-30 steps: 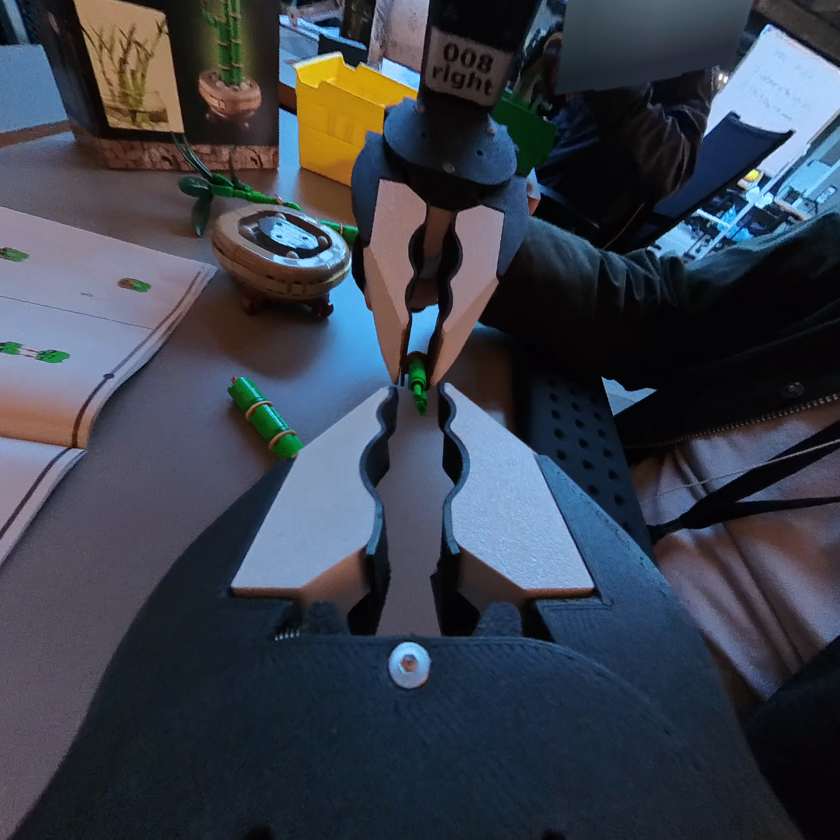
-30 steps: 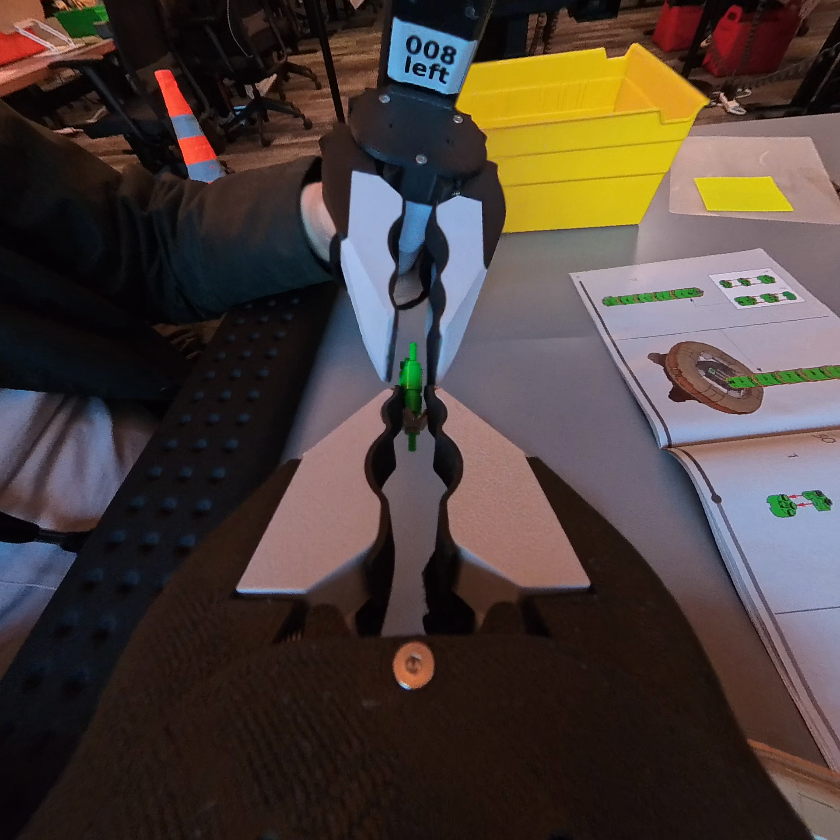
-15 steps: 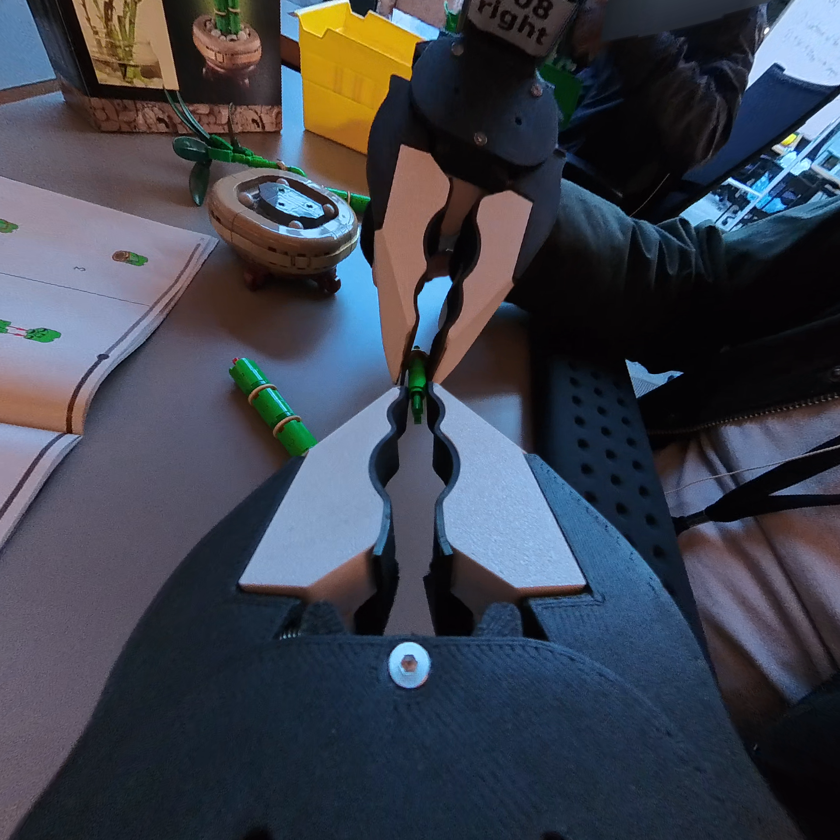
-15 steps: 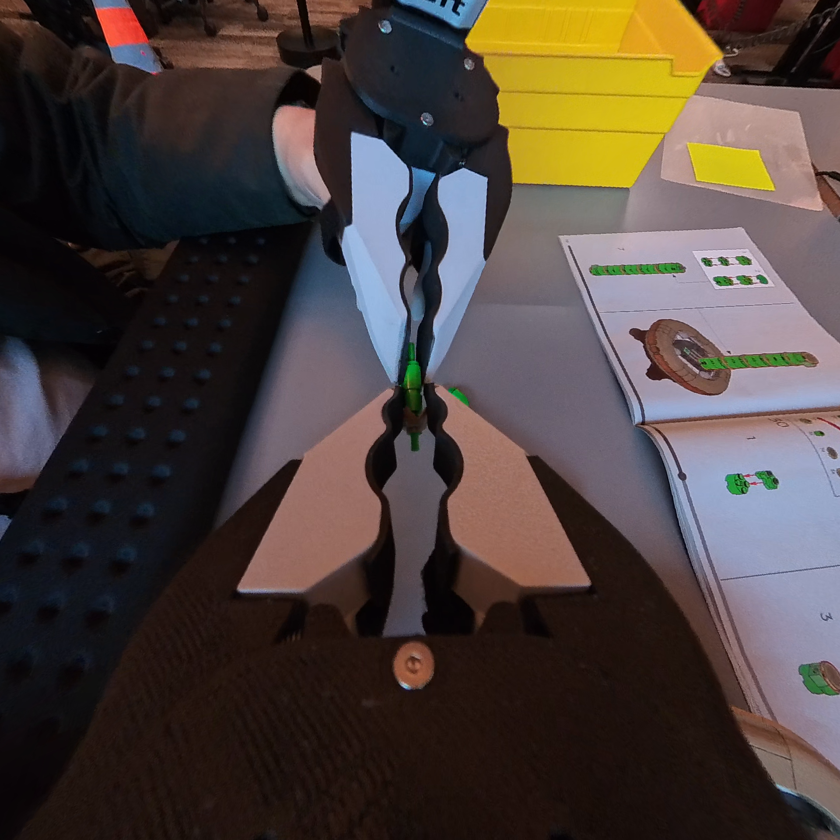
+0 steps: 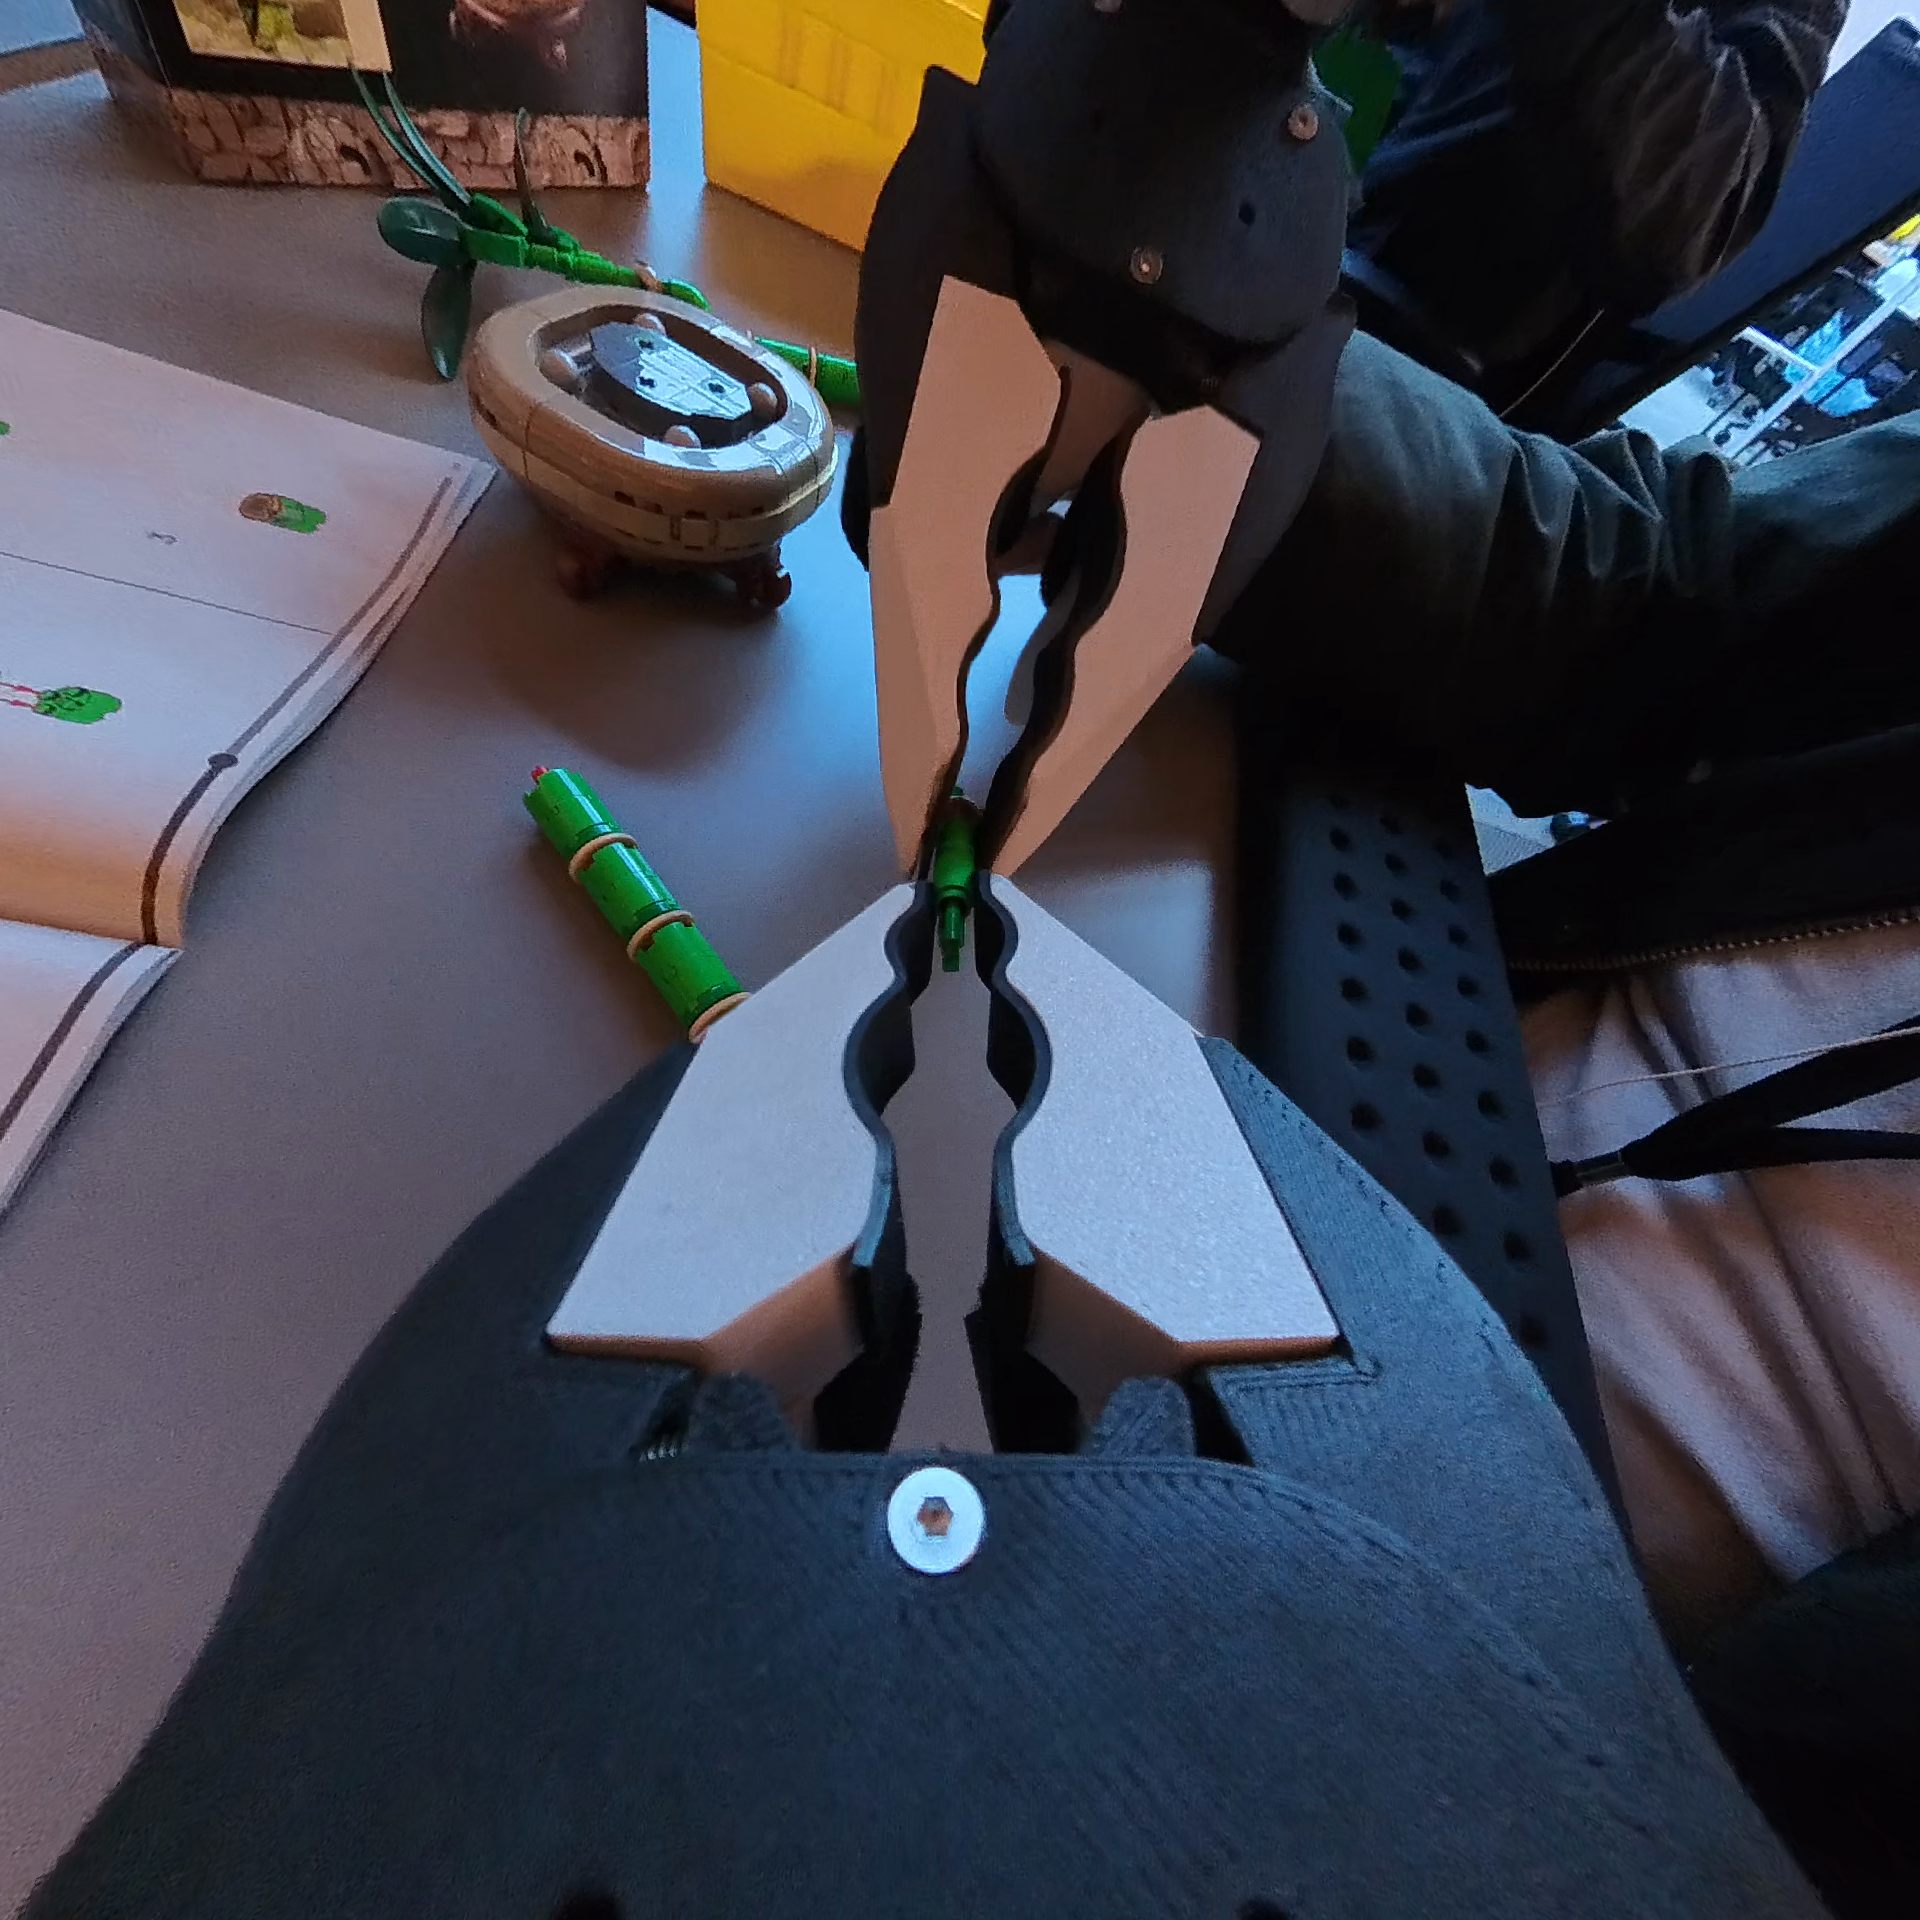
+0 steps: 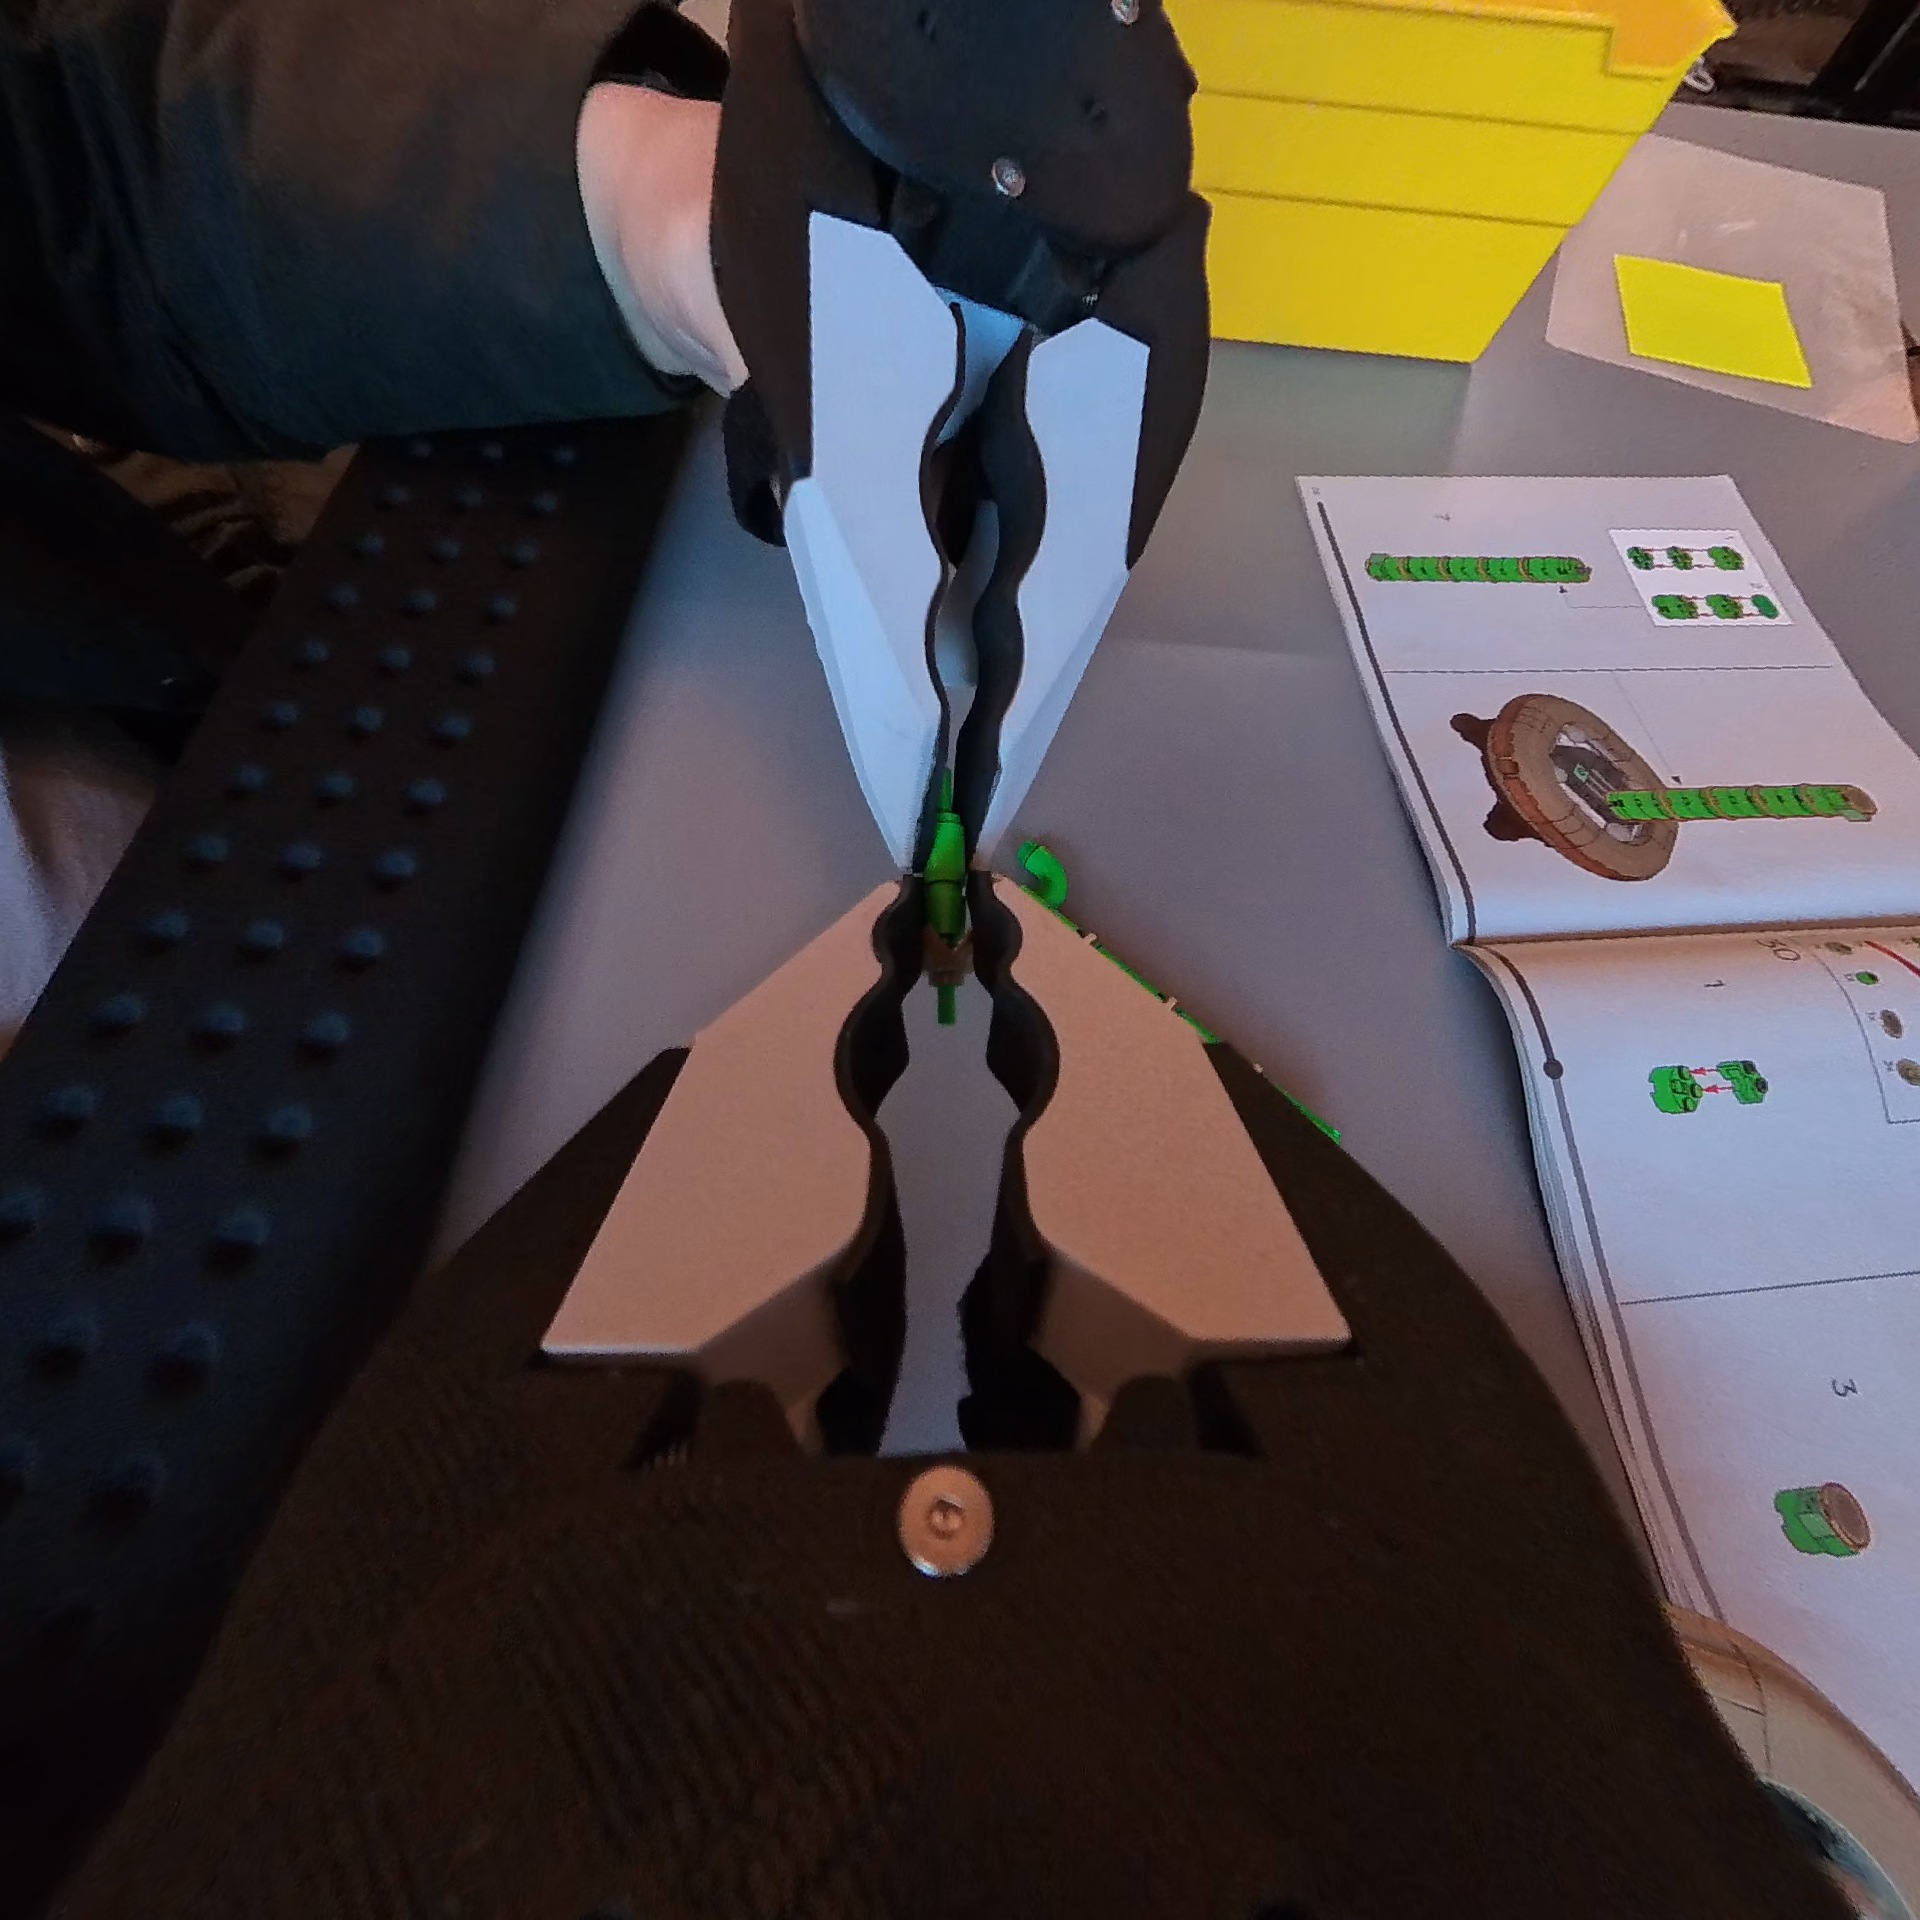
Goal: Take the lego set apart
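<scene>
A small green lego stalk piece [image 5: 953, 871] with a thin pin end is held just above the table between my two grippers, which meet tip to tip. My left gripper [image 5: 951, 902] is shut on its near end. My right gripper [image 5: 958, 837] comes down from above and is shut on its far end. In the right wrist view, my right gripper [image 6: 940, 902] pinches the green piece [image 6: 943, 883] near a brown ring [image 6: 943, 951]. The left gripper [image 6: 948, 844] clamps the piece's upper end.
A green bamboo segment [image 5: 632, 902] lies on the table left of my left gripper. Behind it stand a tan lego pot [image 5: 649, 436], a leafy green stalk [image 5: 499, 239], a yellow bin [image 5: 821, 114] and the set's box [image 5: 416, 125]. An open instruction booklet [image 6: 1662, 831] lies to the right. My left and right fingertips are right by each other. The green bamboo segment [image 5: 632, 902] is about 8 centimetres from both grippers' fingertips.
My left gripper has closed on the green piece, which only the right gripper held a second ago. Both grippers have dropped lower toward the table and tilted.
</scene>
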Tool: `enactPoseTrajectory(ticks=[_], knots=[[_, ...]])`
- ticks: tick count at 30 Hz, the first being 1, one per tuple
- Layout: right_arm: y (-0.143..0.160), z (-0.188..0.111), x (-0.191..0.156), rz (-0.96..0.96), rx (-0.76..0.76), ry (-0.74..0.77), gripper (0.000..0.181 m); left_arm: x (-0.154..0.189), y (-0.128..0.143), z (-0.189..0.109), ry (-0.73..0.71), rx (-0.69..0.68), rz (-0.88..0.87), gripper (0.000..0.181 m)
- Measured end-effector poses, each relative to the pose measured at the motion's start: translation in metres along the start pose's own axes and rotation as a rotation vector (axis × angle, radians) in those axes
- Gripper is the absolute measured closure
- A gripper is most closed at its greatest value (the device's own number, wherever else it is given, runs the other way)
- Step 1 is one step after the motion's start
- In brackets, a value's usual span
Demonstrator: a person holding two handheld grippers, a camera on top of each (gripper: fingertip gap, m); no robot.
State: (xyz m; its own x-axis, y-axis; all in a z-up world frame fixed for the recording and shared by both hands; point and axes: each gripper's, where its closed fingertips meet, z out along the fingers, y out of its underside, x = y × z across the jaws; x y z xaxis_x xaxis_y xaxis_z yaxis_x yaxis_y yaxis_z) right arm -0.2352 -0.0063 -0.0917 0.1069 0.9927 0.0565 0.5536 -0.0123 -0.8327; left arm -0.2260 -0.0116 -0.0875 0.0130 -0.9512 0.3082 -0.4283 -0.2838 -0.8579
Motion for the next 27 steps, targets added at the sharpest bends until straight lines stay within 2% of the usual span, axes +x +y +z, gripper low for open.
enactPoseTrajectory(ticks=[23,27], knots=[[-0.0027,-0.0069,-0.0034,0.041,0.043,-0.035,0.172,0.0061,-0.0054,-0.0029,0.073,0.03,-0.061,0.176],[-0.0024,-0.0069,-0.0054,0.018,0.029,-0.034,0.172,0.0085,-0.0047,-0.0021,0.122,0.048,-0.105,0.175]])
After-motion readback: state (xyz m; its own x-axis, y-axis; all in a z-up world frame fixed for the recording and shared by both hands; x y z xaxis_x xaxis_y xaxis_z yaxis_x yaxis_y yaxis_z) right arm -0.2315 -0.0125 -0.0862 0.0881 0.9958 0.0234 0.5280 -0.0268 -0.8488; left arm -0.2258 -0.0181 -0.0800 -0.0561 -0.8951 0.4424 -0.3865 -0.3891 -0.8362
